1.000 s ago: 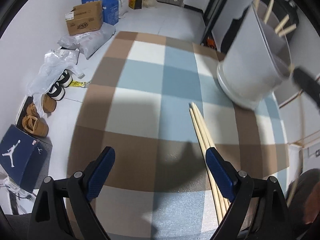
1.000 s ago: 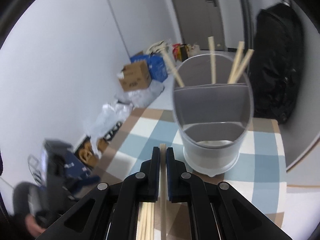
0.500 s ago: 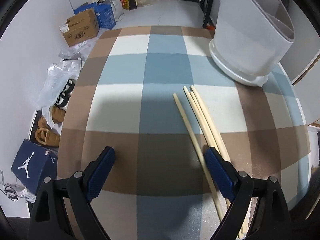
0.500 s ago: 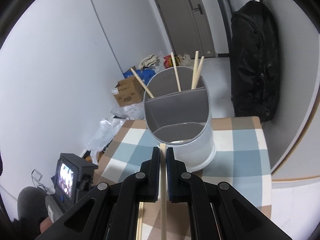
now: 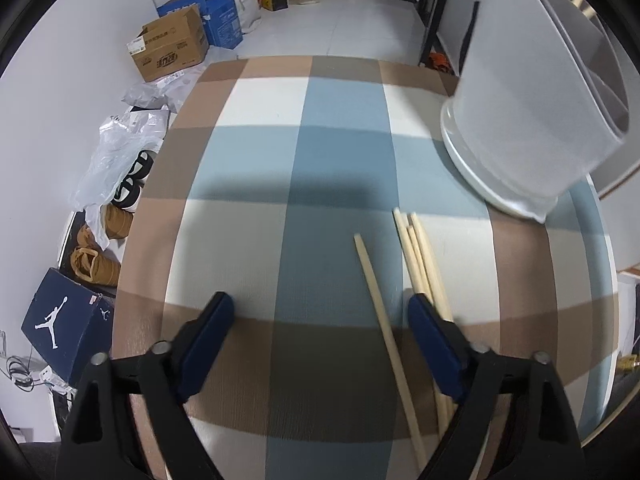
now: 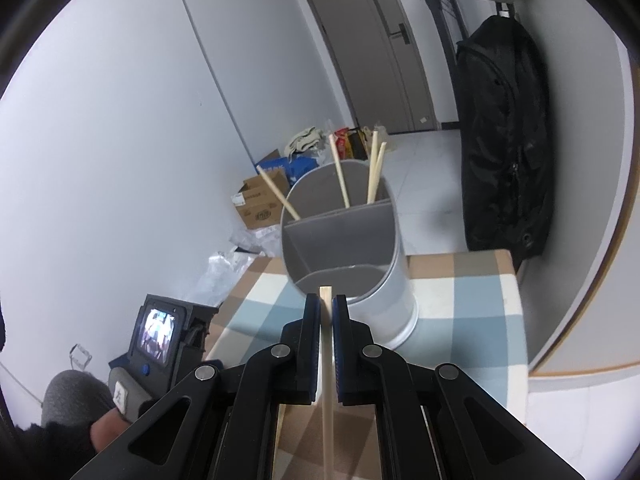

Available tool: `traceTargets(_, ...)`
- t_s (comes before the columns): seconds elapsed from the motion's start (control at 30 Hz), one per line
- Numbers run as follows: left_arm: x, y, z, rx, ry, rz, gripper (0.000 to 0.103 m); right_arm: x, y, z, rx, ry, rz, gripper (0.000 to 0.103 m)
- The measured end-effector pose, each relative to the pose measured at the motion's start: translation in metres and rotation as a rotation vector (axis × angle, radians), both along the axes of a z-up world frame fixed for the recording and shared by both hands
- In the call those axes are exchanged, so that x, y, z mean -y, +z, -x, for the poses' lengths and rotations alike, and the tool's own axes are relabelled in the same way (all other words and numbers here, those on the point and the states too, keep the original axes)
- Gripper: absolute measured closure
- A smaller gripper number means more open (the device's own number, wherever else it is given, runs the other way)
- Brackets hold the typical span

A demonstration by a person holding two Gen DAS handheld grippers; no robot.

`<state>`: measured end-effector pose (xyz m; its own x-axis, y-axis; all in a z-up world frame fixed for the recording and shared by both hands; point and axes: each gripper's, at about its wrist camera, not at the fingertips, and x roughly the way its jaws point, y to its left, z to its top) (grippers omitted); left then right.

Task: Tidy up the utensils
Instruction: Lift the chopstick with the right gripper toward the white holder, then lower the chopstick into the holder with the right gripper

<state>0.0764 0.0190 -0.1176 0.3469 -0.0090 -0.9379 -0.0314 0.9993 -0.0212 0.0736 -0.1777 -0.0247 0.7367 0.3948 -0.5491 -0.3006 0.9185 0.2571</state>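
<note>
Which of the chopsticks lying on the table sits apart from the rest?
The lone chopstick, lying between the left tool's closing pads, untouched. The other chopsticks lie bundled together, running under the right-hand pad.

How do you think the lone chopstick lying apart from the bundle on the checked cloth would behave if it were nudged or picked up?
The lone chopstick looks thin, straight and wooden, so probably stiff and very light. Its end looks squared, so it would likely slide or pivot rather than roll far. Being so slim and flat on the cloth, it may be fiddly to pinch.
</note>
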Motion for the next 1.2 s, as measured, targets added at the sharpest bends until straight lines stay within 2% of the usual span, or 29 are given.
traceTargets(0.03, 0.001, 0.001, -0.001, 0.001, -0.001, 0.0, 0.03, 0.002, 0.001, 0.0, 0.004, -0.006, 0.002, 0.098)
traceTargets(0.1, 0.003, 0.003, -0.004, 0.006, -0.003, 0.001, 0.05, 0.007, 0.004, -0.001, 0.006, -0.013, -0.004, 0.098)
traceTargets(0.17, 0.005, 0.005, -0.005, 0.011, -0.007, 0.003, 0.063, 0.012, 0.005, -0.001, 0.008, -0.023, -0.013, 0.098)
traceTargets(0.27, 0.007, 0.005, -0.005, 0.029, -0.006, -0.008, 0.075, 0.019, 0.007, -0.003, 0.002, -0.039, -0.031, 0.098)
traceTargets(0.33, 0.008, 0.005, -0.005, 0.036, -0.008, 0.001, 0.087, 0.024, 0.008, -0.005, -0.007, -0.049, -0.043, 0.098)
traceTargets(0.37, 0.008, 0.006, -0.005, 0.038, -0.013, 0.001, 0.097, 0.025, 0.008, -0.005, -0.011, -0.056, -0.047, 0.098)
traceTargets(0.43, 0.007, 0.005, -0.004, 0.042, -0.016, 0.006, 0.099, 0.027, 0.008, -0.006, -0.019, -0.065, -0.054, 0.098)
traceTargets(0.63, -0.007, 0.011, -0.004, 0.064, 0.052, 0.097, 0.102, 0.029, 0.013, -0.004, -0.012, -0.093, -0.077, 0.098)
traceTargets(0.8, -0.011, 0.033, 0.003, 0.167, 0.067, 0.144, 0.102, 0.025, 0.016, 0.002, 0.013, -0.101, -0.072, 0.098)
traceTargets(0.97, -0.012, 0.058, 0.017, 0.291, 0.068, 0.186, 0.102, 0.026, 0.014, 0.004, -0.003, -0.111, -0.093, 0.098)
traceTargets(1.1, -0.015, 0.08, 0.028, 0.39, 0.035, 0.182, 0.102, 0.029, 0.012, 0.005, -0.03, -0.125, -0.127, 0.098)
traceTargets(1.2, -0.014, 0.089, 0.035, 0.427, 0.011, 0.19, 0.102, 0.028, 0.012, 0.008, -0.03, -0.133, -0.13, 0.098)
